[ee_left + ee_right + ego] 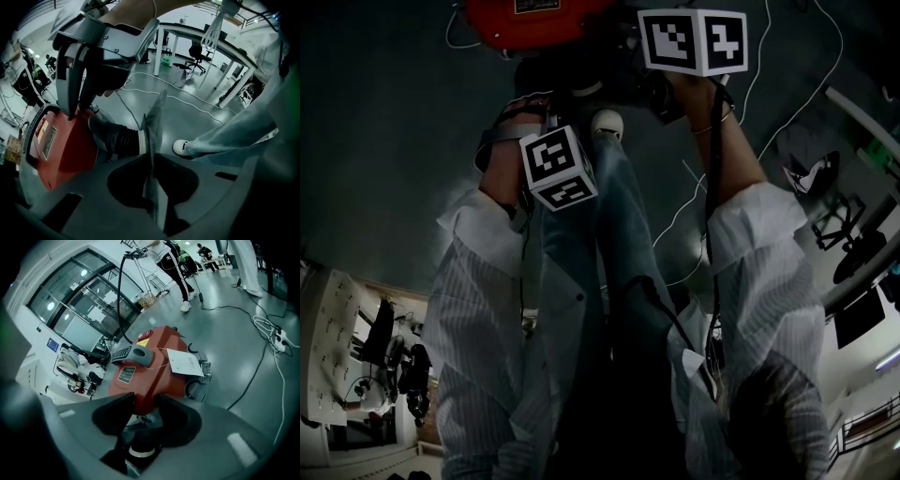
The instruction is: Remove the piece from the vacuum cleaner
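Holds the right gripper (143,399) over the black hose piece (139,446), fingers spread wide on either side of it and not pinching yet. Holds the left gripper (154,122) just beside the same piece, fingers pressed almost together, nothing visible between. Finds the hose piece seemingly not yet removed — joined to the near side of the red vacuum cleaner (150,366) on the floor (243,348). Risks, probably, dragging the whole cleaner across the floor when pulling, with nothing bracing the red body. Risks also a slip off the ribbed part, or flattening it, when closing far from the white collar (140,453) — and catching the paper tag (186,363) on the cleaner's top.
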